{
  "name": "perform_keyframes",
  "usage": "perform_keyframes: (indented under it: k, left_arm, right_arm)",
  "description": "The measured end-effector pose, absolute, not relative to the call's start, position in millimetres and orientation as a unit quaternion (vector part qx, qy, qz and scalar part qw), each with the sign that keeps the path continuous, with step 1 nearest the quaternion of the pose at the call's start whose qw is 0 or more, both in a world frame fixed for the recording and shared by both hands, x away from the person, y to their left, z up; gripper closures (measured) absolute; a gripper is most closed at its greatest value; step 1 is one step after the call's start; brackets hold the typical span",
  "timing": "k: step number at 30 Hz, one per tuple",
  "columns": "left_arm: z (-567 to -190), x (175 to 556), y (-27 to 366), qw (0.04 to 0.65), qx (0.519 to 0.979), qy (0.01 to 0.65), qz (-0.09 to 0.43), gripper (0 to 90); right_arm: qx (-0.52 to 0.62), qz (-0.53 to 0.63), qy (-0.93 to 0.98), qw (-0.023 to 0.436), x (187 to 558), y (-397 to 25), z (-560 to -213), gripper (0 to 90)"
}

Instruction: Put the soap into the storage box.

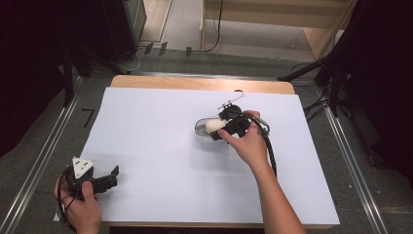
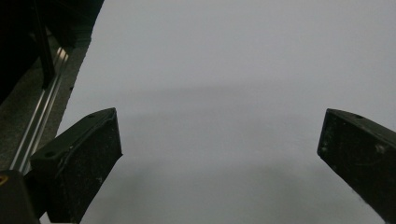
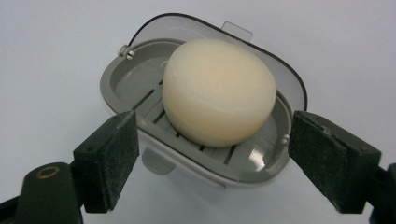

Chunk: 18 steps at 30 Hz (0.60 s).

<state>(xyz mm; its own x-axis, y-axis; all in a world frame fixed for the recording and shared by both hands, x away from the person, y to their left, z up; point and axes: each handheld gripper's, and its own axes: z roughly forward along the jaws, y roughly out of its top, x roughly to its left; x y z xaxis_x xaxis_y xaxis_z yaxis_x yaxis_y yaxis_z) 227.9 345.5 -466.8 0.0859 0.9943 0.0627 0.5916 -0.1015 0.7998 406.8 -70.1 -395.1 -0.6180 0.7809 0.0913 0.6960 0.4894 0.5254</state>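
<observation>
Right gripper view: soap (image 3: 219,91) in dish (image 3: 135,74) at frame centre, just beyond right gripper (image 3: 215,163), jaws spread; left gripper (image 2: 219,154) spread, empty

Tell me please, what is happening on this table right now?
A person works with two hand-held grippers on a white sheet. The right gripper, jaws open, is at a grey soap dish with its clear lid open and a cream soap bar inside. The left gripper rests open near the table's front left corner, holding nothing.

Lab or studio recording space, white-covered table (image 1: 146,146), black curtains (image 1: 29,58), metal floor rails (image 1: 44,151), trailing cables (image 1: 214,29)
</observation>
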Motion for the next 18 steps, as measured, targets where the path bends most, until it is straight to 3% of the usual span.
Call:
perform_keyframes:
  k: [18]
  left_arm:
    - [-466.9, 227.9, 344.7, 0.308, 0.669, 0.593, 0.325, 0.1]
  right_arm:
    - [0.453, 0.276, 0.843, 0.088, 390.0, -110.6, -402.6, 18.1]
